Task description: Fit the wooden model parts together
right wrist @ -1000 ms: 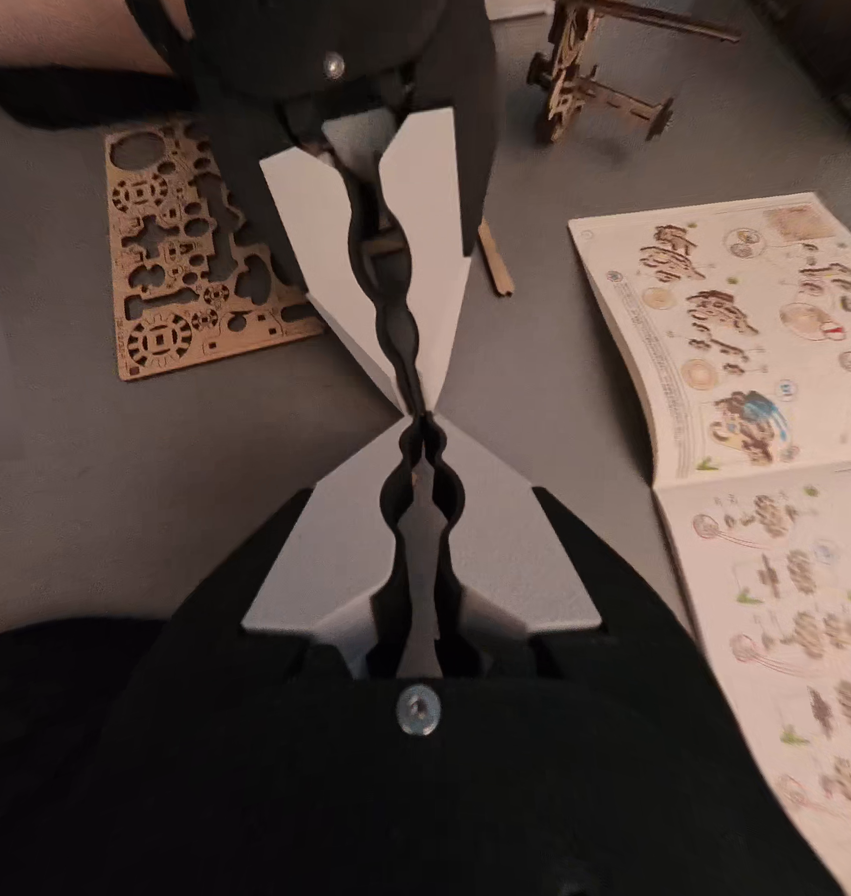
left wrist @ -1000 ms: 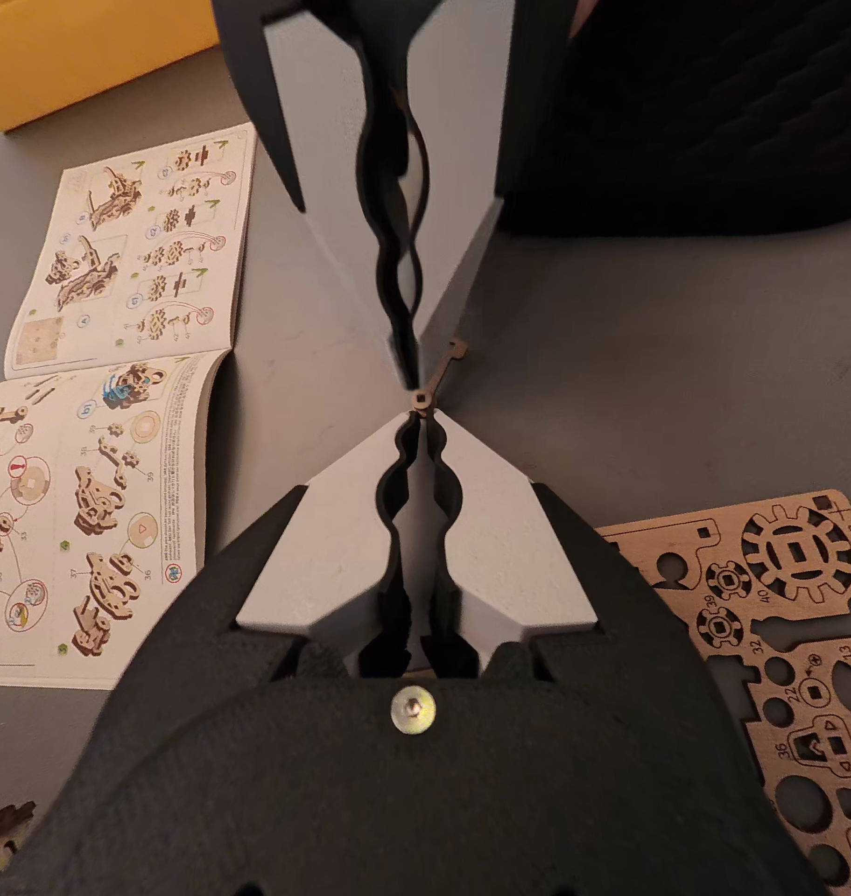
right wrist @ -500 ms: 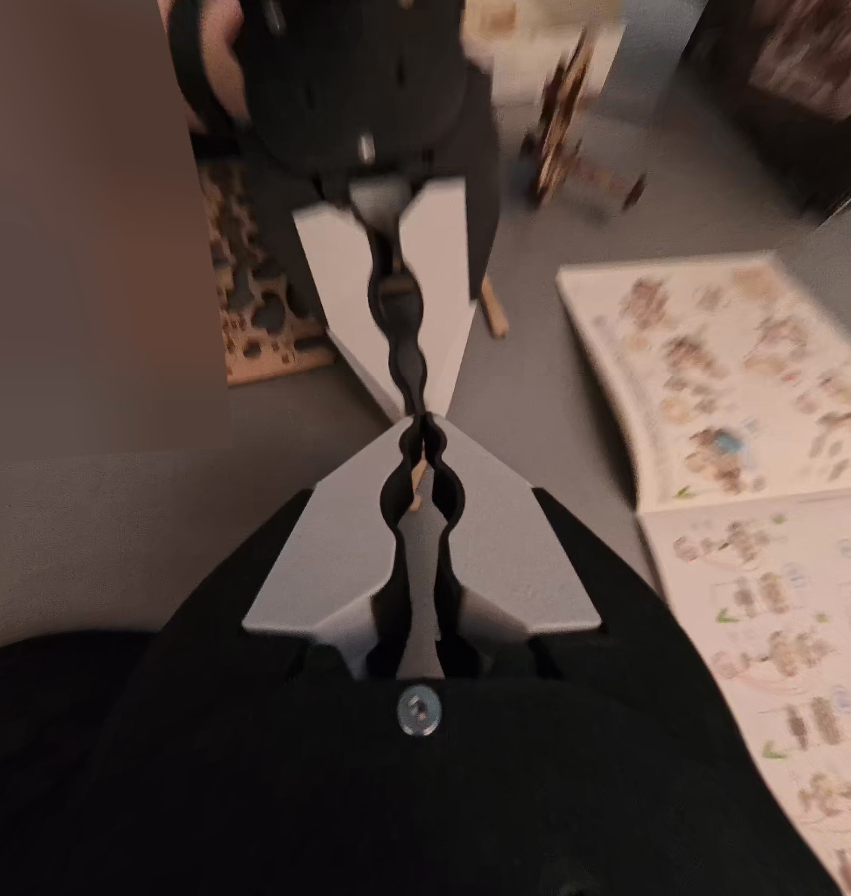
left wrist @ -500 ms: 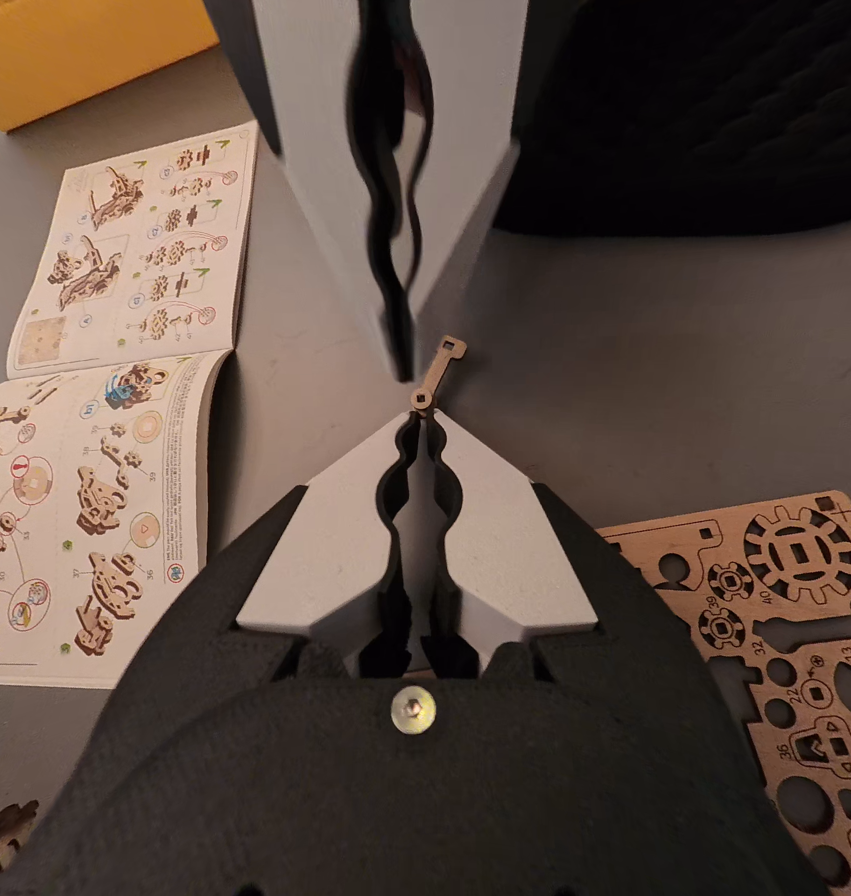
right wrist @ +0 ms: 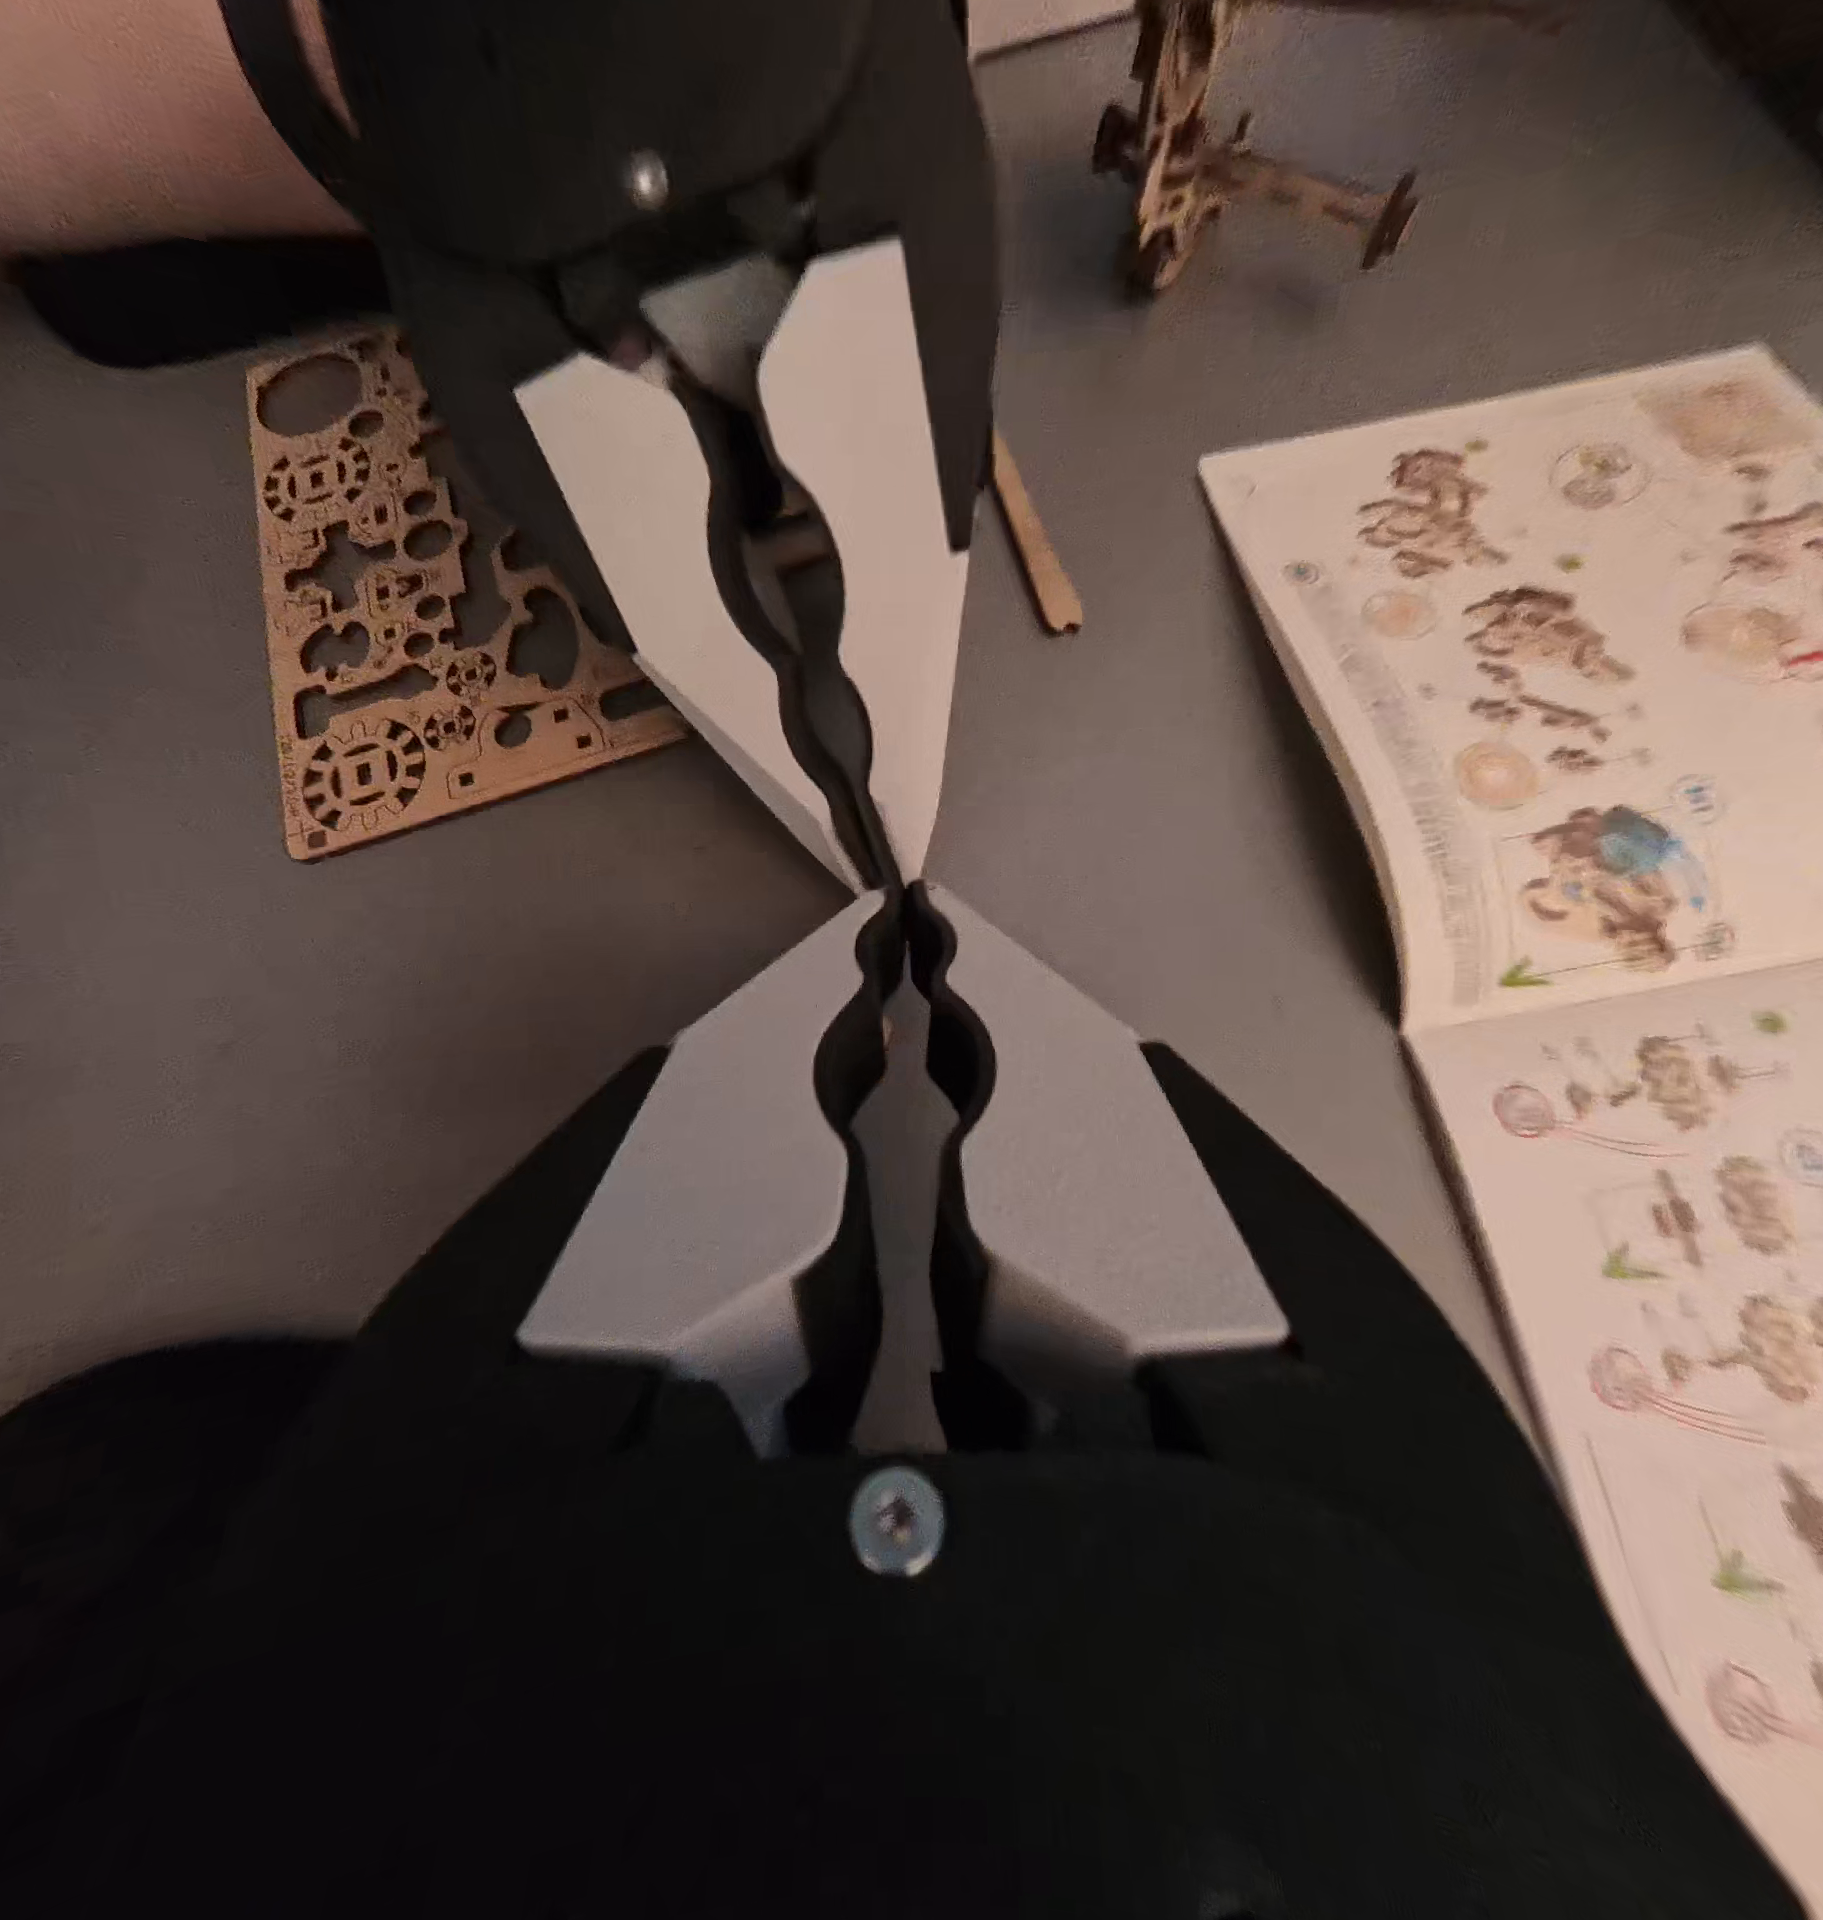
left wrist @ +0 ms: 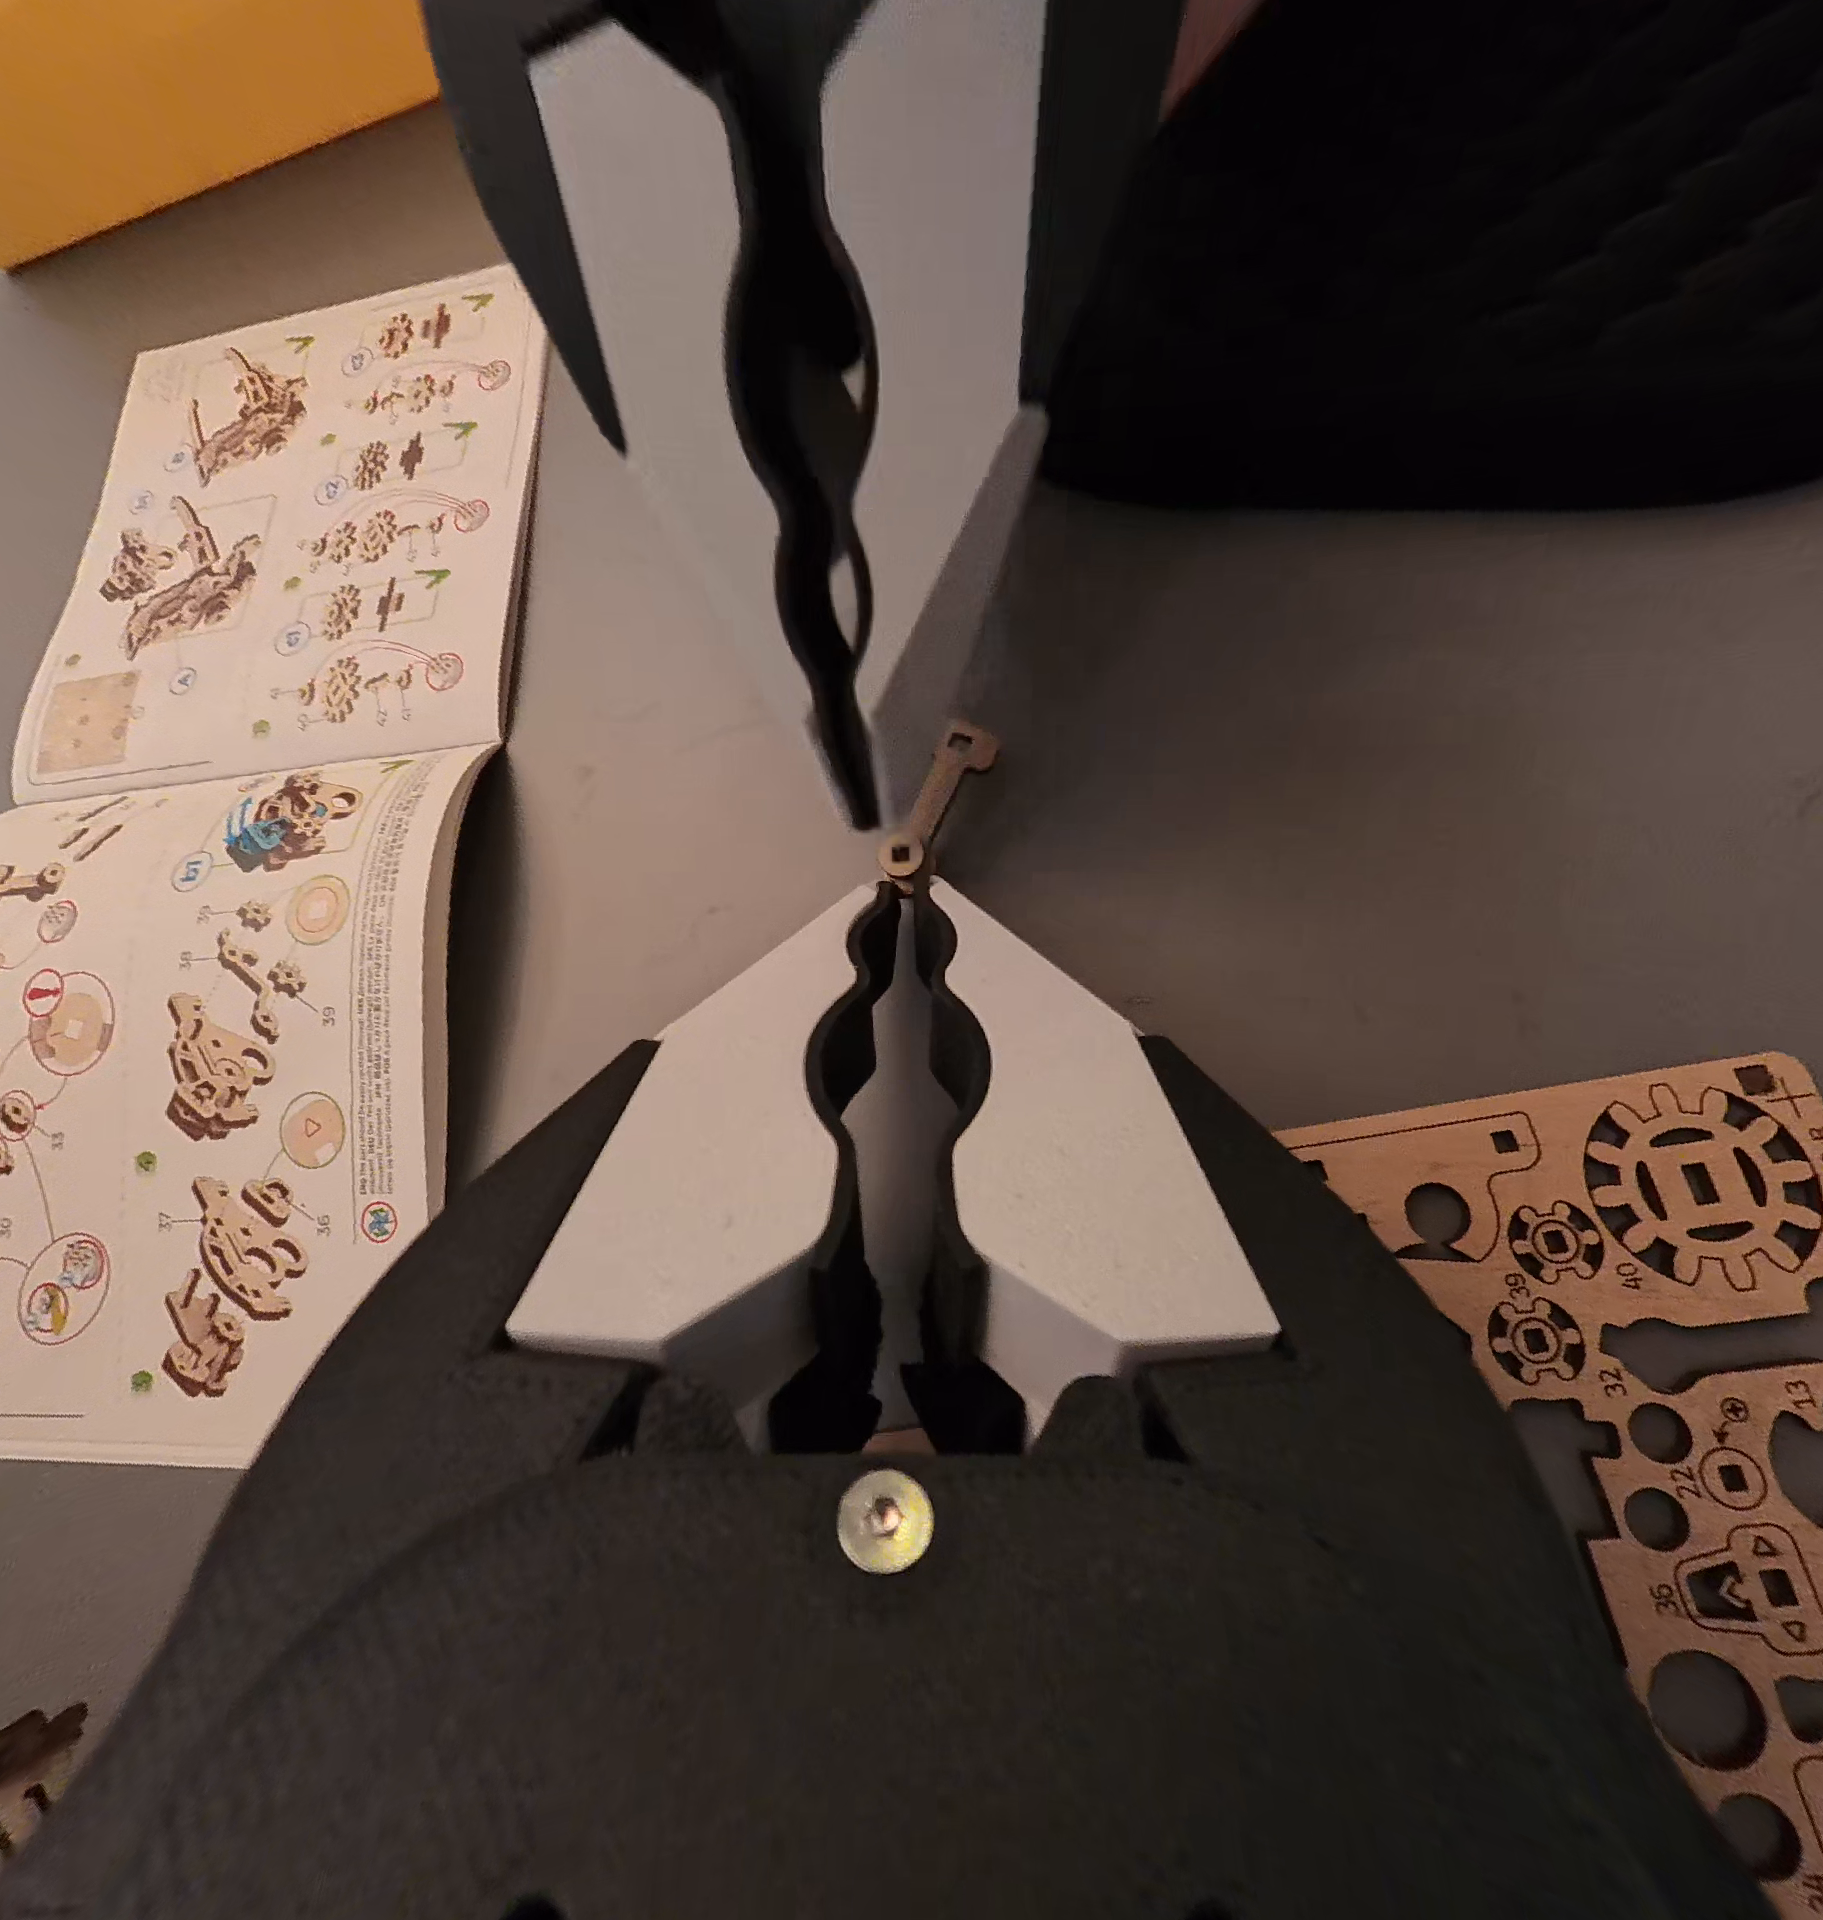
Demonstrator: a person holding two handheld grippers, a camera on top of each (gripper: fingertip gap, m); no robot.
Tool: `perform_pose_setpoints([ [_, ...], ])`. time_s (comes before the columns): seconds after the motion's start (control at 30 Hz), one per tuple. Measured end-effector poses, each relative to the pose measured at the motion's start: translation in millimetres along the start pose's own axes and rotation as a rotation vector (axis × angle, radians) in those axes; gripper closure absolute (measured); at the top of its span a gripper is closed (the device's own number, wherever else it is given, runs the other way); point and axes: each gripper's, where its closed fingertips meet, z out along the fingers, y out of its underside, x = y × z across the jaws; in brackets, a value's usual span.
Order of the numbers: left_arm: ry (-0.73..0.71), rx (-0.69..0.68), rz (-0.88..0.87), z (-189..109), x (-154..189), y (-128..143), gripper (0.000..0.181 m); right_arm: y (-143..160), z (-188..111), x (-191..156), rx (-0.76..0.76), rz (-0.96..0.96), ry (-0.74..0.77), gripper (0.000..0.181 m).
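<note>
My left gripper (left wrist: 902, 883) is shut on the round end of a small, thin wooden lever piece (left wrist: 943, 795), which sticks out past its tips above the grey table. My right gripper (left wrist: 860, 810) comes in from the top of the left wrist view, shut, with its tips just left of the lever's round end. In the right wrist view the right gripper (right wrist: 902, 899) and the left gripper (right wrist: 876, 868) meet tip to tip. A tan sliver (right wrist: 889, 1029) shows through the gap between the right pads; I cannot tell what it is.
A laser-cut wooden parts sheet (left wrist: 1613, 1403) lies right of the left gripper and also shows in the right wrist view (right wrist: 419, 623). An open instruction booklet (left wrist: 211, 831) lies left. A part-built wooden model (right wrist: 1229, 197), a wooden stick (right wrist: 1037, 561), a yellow box (left wrist: 159, 104) and a black object (left wrist: 1458, 260) are around.
The right gripper drew back and up half a second ago, then came back to the left gripper's tip. The left gripper and its lever piece stayed put.
</note>
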Motion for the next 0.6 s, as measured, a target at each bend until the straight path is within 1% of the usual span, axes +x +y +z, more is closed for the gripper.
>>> perform_pose_setpoints([
  [0.07,0.005,-0.005,-0.009,0,0,1,0.18,-16,-13,3,0.079,-0.029,0.046,0.181],
  [0.1,0.009,-0.002,-0.025,-1,0,1,0.18,-21,-19,6,0.105,-0.007,0.059,0.181],
  [0.13,0.023,0.008,-0.057,-2,0,0,0.18,-23,-24,9,0.131,0.024,0.056,0.181],
  [0.2,0.076,0.04,-0.172,-6,0,-4,0.18,-21,-27,6,0.161,0.054,0.003,0.181],
  [0.23,0.101,0.049,-0.248,-9,-1,-4,0.18,-20,-28,3,0.176,0.035,-0.02,0.177],
  [0.3,0.195,0.064,-0.409,-15,2,-5,0.18,-25,-33,-6,0.234,-0.011,-0.05,0.152],
  [0.33,0.223,0.075,-0.487,-17,1,-6,0.18,-29,-36,-13,0.257,-0.036,-0.083,0.151],
  [0.4,0.292,0.099,-0.604,-21,4,-8,0.18,-28,-33,-19,0.254,-0.1,-0.089,0.149],
  [0.43,0.302,0.107,-0.646,-22,3,-8,0.18,-25,-29,-23,0.236,-0.146,-0.087,0.149],
  [0.47,0.319,0.111,-0.676,-23,3,-8,0.18,-20,-24,-24,0.2,-0.19,-0.068,0.15],
  [0.5,0.352,0.121,-0.7,-25,6,-11,0.18,-15,-19,-20,0.162,-0.232,-0.017,0.151],
  [0.57,0.396,0.143,-0.767,-28,7,-14,0.181,-6,-12,-20,0.1,-0.316,0.015,0.159],
  [0.6,0.434,0.158,-0.79,-30,10,-17,0.18,-6,-10,-19,0.097,-0.339,0.035,0.164],
])
